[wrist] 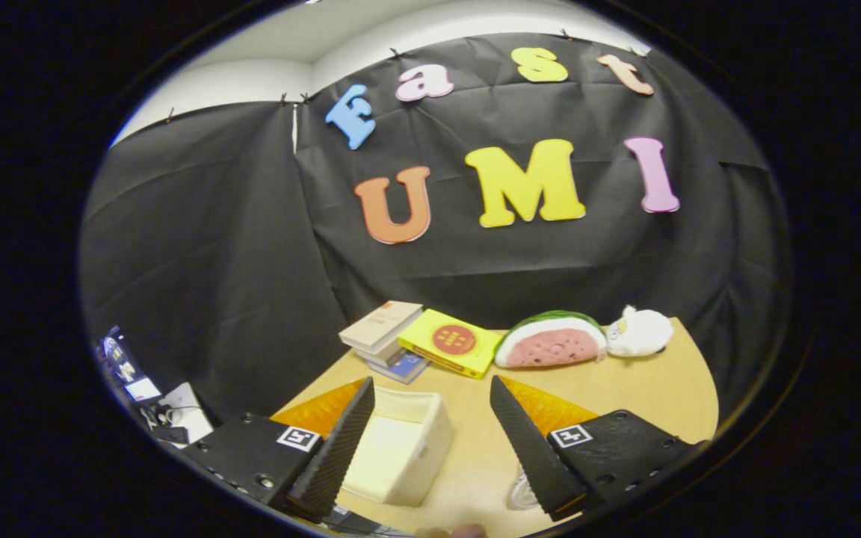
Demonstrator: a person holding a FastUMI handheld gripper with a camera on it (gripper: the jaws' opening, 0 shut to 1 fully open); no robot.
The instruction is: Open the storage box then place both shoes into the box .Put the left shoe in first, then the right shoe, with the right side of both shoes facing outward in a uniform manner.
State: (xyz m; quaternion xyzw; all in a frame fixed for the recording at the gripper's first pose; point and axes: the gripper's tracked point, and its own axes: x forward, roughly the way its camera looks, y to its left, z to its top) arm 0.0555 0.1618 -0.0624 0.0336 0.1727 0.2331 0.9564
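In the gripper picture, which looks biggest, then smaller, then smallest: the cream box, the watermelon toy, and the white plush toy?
1. Cream box, though it lies close, between the open gripper fingers, so nearness helps.
2. Watermelon toy.
3. White plush toy, beside the watermelon, beyond the fingers.

The gripper hangs wide open over the table, the open cream storage box beside its left finger.

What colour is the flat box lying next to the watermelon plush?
Bright yellow with a red circle on top; the flat box shows best in the gripper view, beyond the open fingers.
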